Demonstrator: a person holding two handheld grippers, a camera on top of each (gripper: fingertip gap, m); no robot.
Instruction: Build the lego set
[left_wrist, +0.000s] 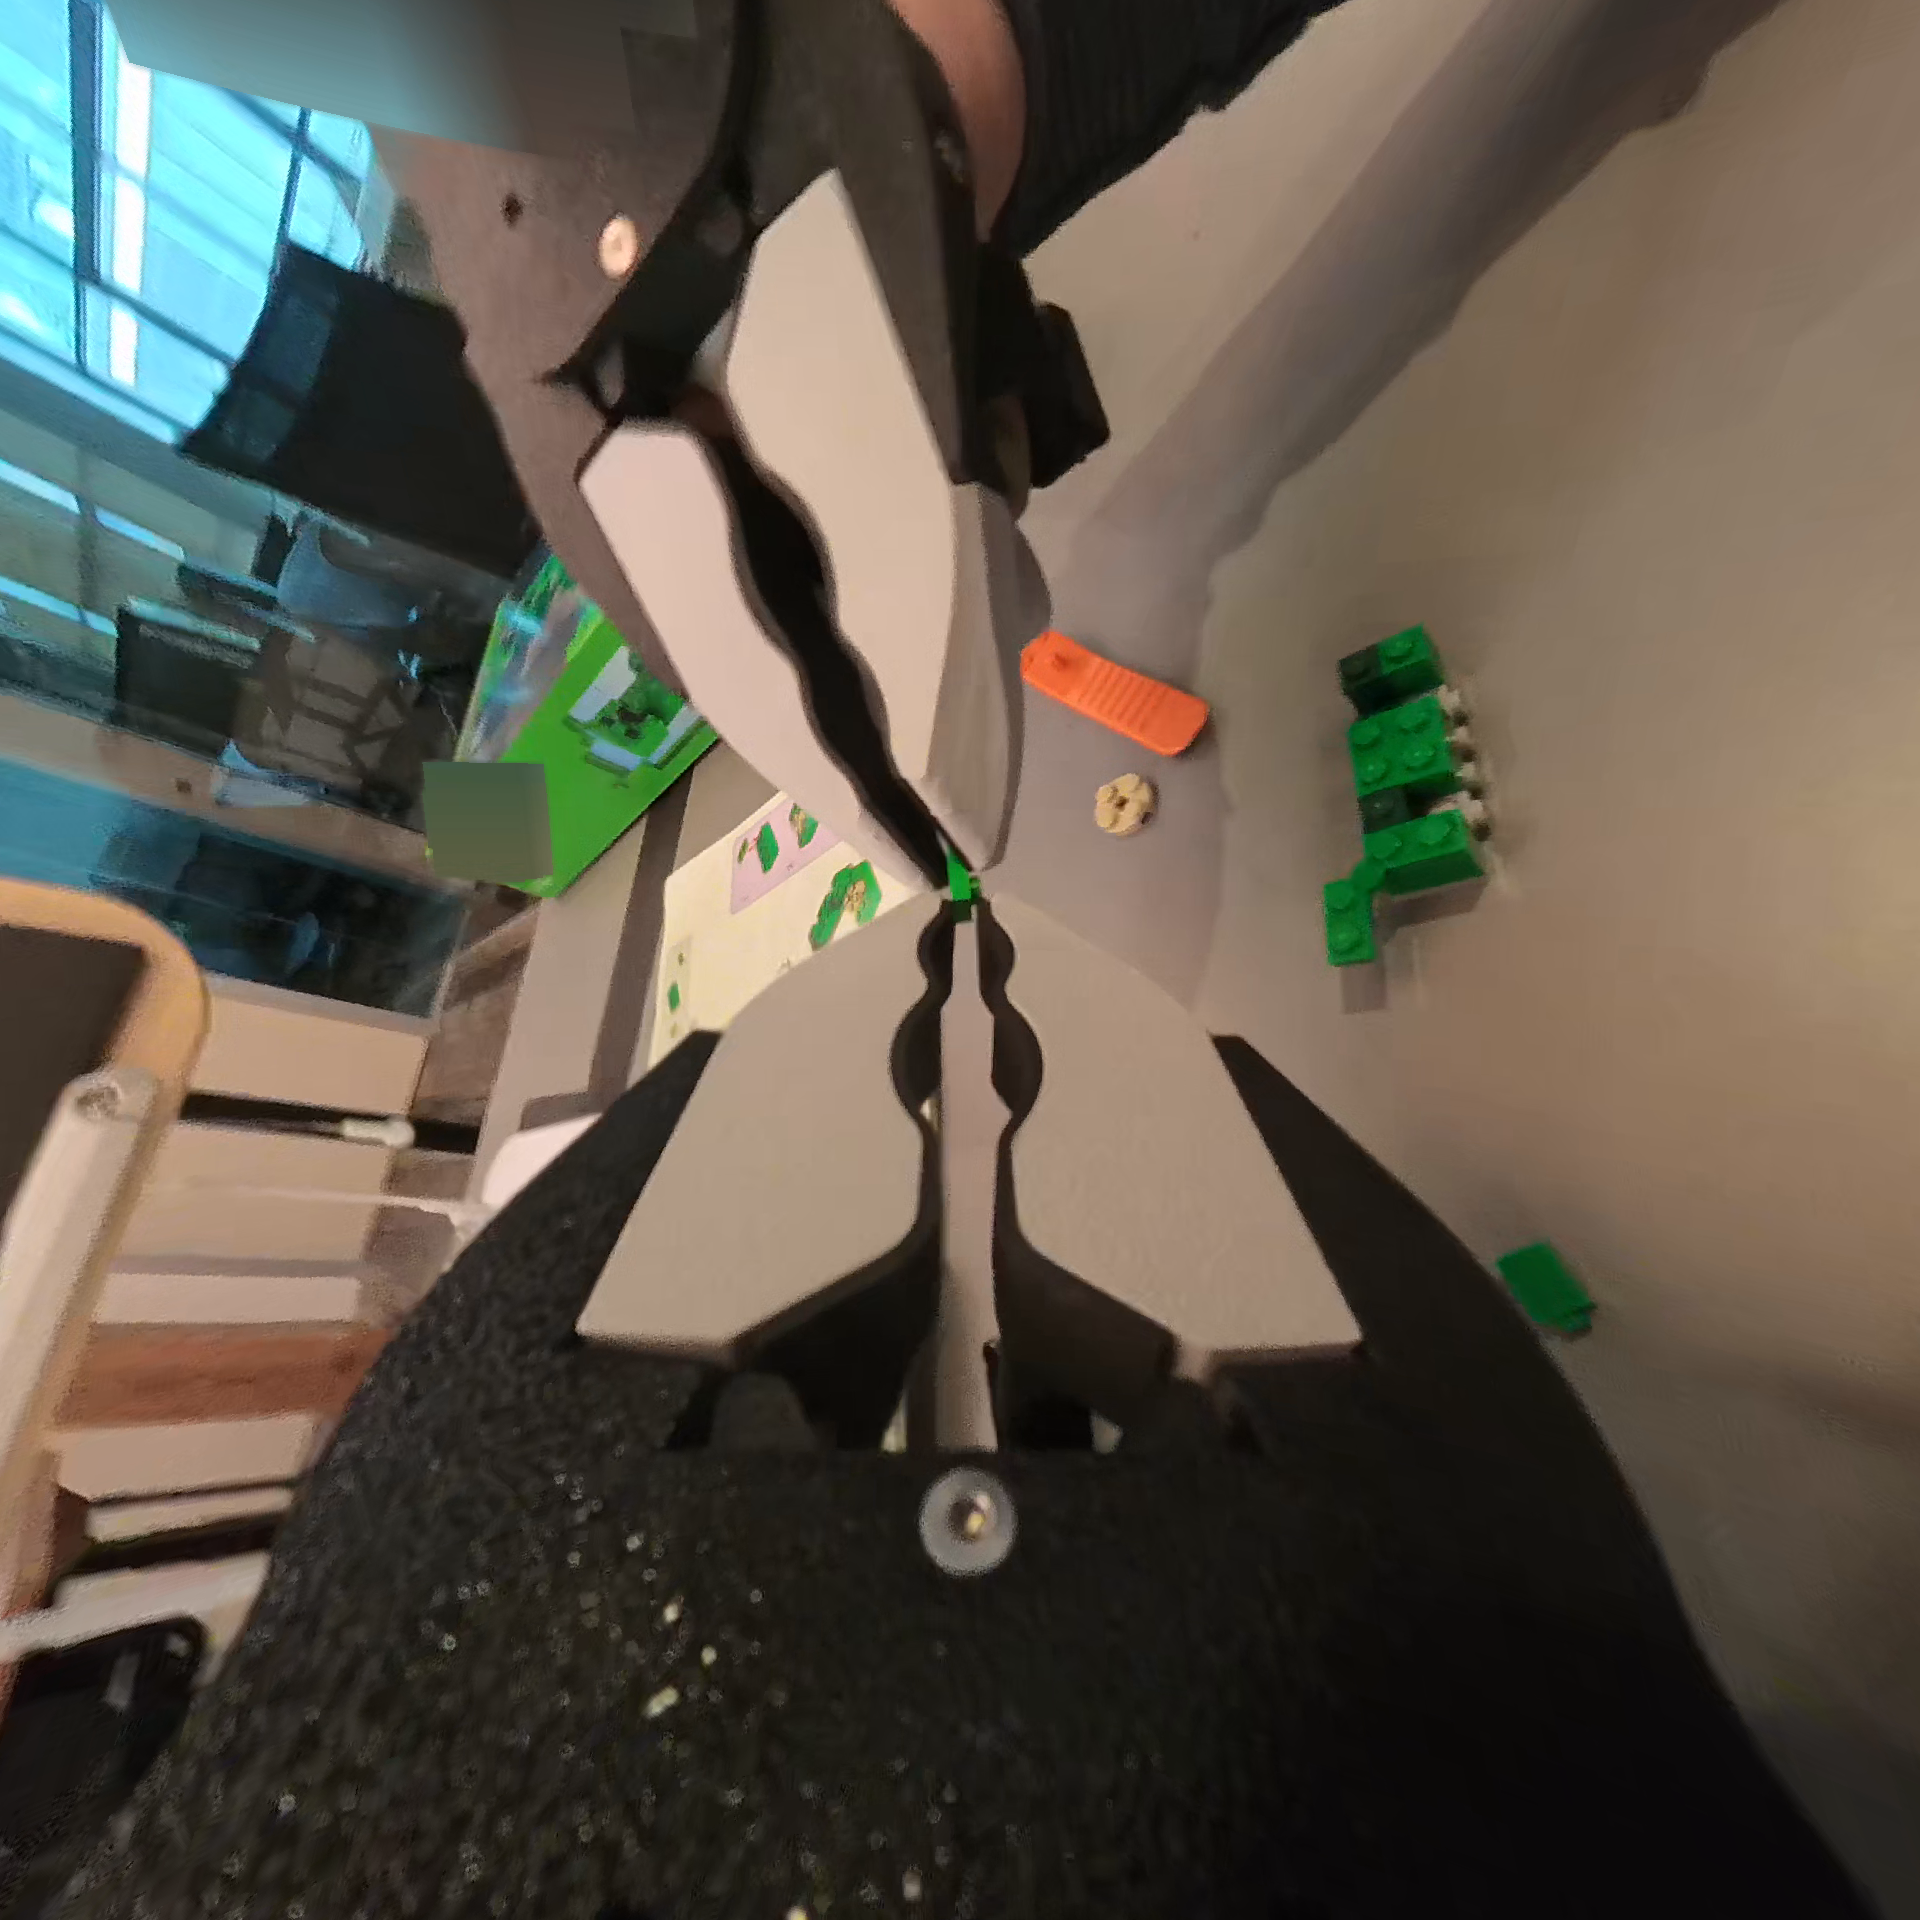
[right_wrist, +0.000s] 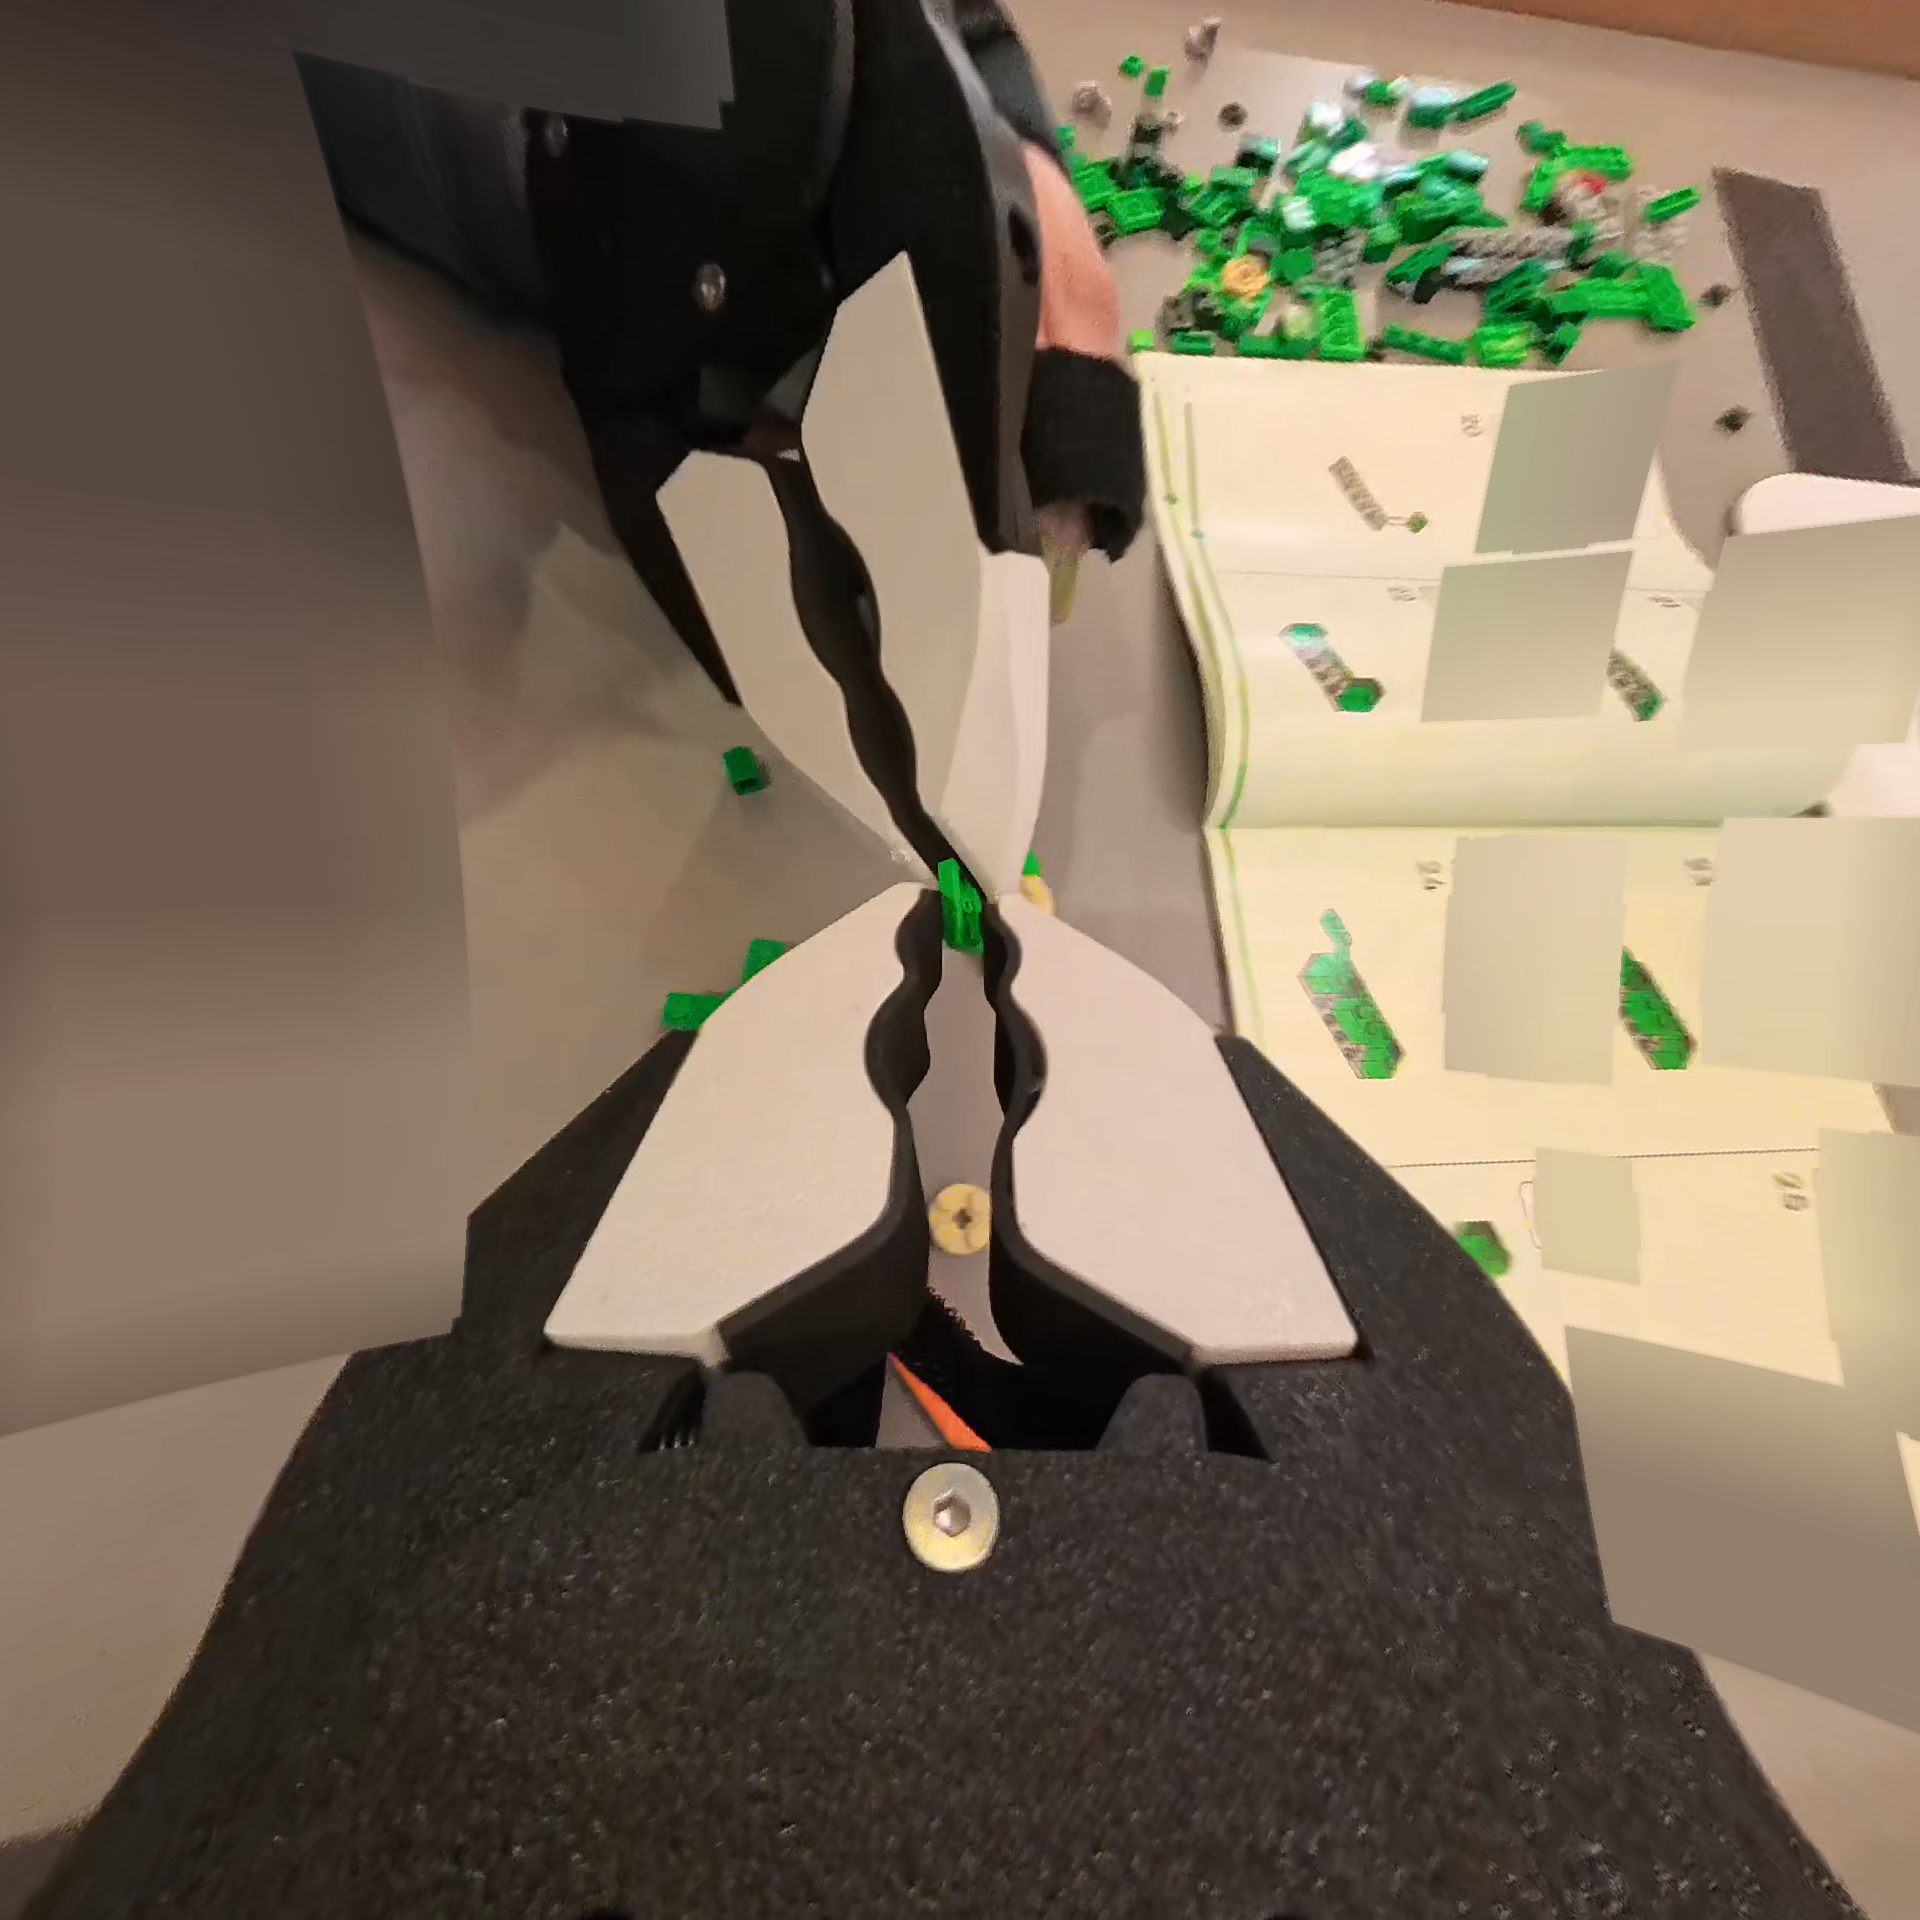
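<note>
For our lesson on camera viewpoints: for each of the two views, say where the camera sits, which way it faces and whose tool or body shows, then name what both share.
Left wrist view: sits on the left tool, facing the grey table's green brick assembly; the right tool and a sleeve show.
Right wrist view: sits on the right tool, facing the open instruction booklet; the left tool and a hand show.
Shared: the small green brick pinched between both tools.

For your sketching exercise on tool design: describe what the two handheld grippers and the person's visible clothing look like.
Both grippers match. The left gripper and right gripper each have a grainy black foam-like body with a silver screw at the centre, and two pale grey fingers with wavy black inner edges tapering to narrow tips. The person wears a dark ribbed sleeve and a black fingerless glove.
</note>
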